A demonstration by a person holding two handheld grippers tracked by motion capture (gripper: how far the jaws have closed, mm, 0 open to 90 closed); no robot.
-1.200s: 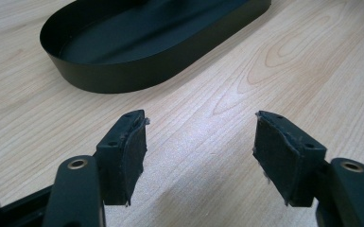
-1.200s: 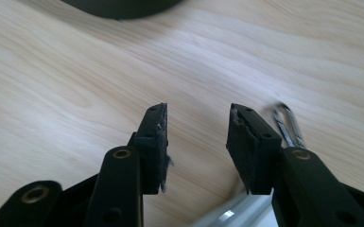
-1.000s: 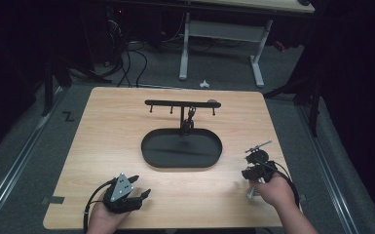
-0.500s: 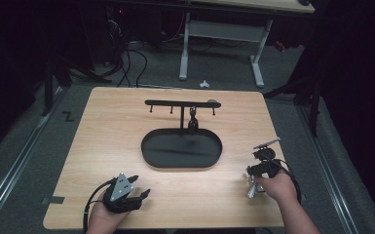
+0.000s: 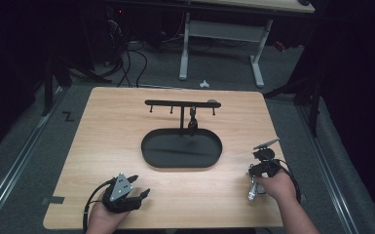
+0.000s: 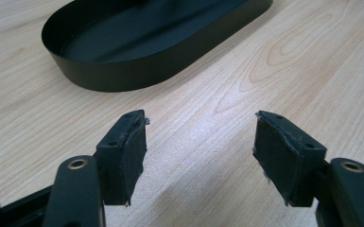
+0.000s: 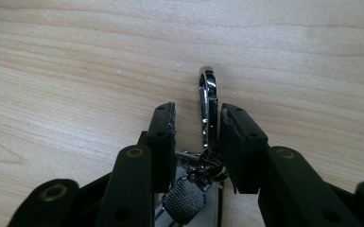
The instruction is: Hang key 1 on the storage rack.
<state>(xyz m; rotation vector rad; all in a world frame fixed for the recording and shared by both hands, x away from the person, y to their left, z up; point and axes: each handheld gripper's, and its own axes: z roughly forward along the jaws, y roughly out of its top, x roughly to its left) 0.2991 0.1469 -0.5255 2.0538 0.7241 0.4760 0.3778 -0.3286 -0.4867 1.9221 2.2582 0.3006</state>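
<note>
**Chrome clip between the right jaws, near right table edge**

High view: light wooden table (image 5: 126, 136) on grey carpeted floor, dark room around it; a white-legged desk (image 5: 219, 34) and loose cables behind. At table centre stands a black oval tray (image 5: 156, 158) with a T-shaped hook rack (image 5: 181, 104) rising from it; one small dark item hangs from the bar. Left gripper (image 5: 139, 195) rests near the front left edge, grey plate on top. Right gripper (image 5: 253, 175) sits near the front right edge, well apart from the tray, with a silver keychain clip (image 5: 252, 190) under the hand.

Left gripper view: jaws stand wide apart, nothing between them, bare wood grain below; the tray wall (image 6: 137, 75) lies ahead, near.

Right gripper view: detail that the high view lacks. The clip is polished chrome, a slim snap hook (image 7: 208, 101) lying on the wood, with a knurled knob (image 7: 183, 204) and a flat plate at its base. Jaws have just been closing, the hook between them; it lies against the right pad, with a gap at the left
</note>
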